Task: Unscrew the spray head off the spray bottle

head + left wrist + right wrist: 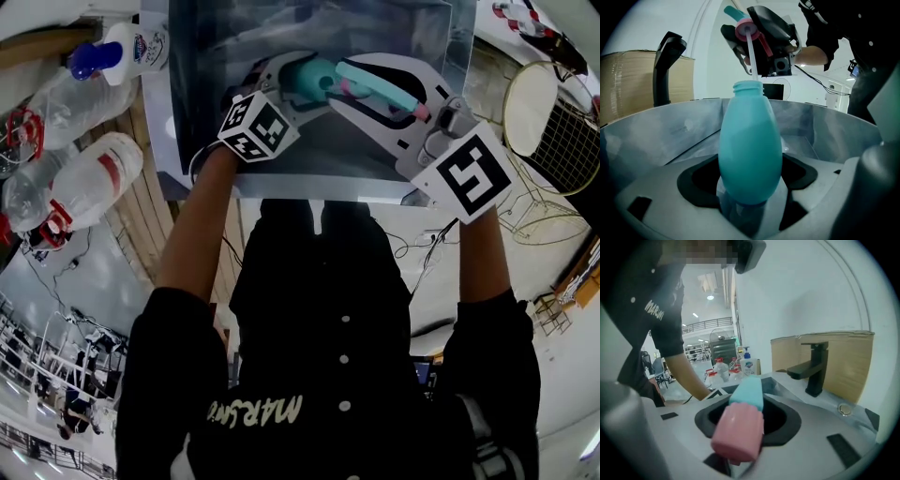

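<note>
Left gripper: the left gripper (749, 182) is clamped on the lower body of the teal, egg-shaped plastic spray bottle (750, 145). The dark pads press the bottle from both sides.

Right gripper: the right gripper (745, 423) is closed on the pink-and-teal plastic spray head (740, 427). The pink end sits nearest the camera and the teal end points away along the jaws.

Spray bottle: it is held over the stainless-steel sink basin (202, 112). The threaded neck is open, with no cap on it.

Spray head: it is off the bottle and held above and just beyond the neck in the left gripper view. In the head view it sits close to the bottle on the bottle's right.

Dip tube: the thin white dip tube (750, 51) hangs from the pink collar of the spray head and slants down toward the bottle mouth. Its lower end is near the mouth; it cannot be determined whether the tip is inside.

Faucet: a matte black faucet (813, 369) stands on the sink deck, in front of a brown cardboard panel (848, 362).

Left of the sink: several clear plastic bottles with red caps (94, 173) lie on the wooden surface. A white pump bottle with a blue top (122, 52) is near them, close to the sink corner.

Operator: a person in a dark, short-sleeved shirt holds one gripper in each hand, forearms bare.
</note>
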`<state>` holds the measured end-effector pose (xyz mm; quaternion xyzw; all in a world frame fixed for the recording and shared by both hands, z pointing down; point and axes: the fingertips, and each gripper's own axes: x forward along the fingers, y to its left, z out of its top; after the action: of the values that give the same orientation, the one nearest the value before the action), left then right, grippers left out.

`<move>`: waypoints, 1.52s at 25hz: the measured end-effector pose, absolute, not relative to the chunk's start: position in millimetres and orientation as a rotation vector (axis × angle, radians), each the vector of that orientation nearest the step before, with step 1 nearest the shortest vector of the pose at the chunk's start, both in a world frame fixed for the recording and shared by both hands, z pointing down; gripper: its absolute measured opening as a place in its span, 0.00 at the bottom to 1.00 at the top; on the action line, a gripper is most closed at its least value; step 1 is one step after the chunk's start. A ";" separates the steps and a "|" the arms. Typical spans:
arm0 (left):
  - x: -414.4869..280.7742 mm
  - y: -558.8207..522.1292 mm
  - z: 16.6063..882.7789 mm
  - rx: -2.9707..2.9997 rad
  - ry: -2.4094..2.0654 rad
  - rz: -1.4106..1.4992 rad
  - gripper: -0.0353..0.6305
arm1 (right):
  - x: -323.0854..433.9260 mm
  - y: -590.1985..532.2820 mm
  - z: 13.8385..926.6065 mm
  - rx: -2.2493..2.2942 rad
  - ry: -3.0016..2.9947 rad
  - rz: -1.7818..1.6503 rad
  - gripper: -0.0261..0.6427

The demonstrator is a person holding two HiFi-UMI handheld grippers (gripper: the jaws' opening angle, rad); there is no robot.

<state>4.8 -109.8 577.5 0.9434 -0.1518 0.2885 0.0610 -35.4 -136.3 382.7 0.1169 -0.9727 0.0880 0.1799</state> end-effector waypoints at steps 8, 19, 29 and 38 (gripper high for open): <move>4.7 -107.2 574.7 2.851 -0.471 0.875 0.66 | -10.8 -144.6 334.3 0.514 -2.836 0.352 0.28; 8.4 -110.3 546.8 2.848 -0.543 0.882 0.66 | 23.2 -144.6 287.1 0.693 -2.900 0.374 0.28; -34.9 -95.3 457.3 2.877 -0.774 0.918 0.66 | 75.2 -134.2 275.8 0.915 -2.854 0.362 0.28; -71.0 -87.3 325.8 2.877 -1.274 0.627 0.09 | 95.5 -122.1 246.8 1.070 -2.816 0.220 0.28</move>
<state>-71.0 -87.3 325.8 0.8963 -0.3968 0.1952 -0.0333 95.5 -122.1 246.8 0.3537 -0.9306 0.0726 0.0606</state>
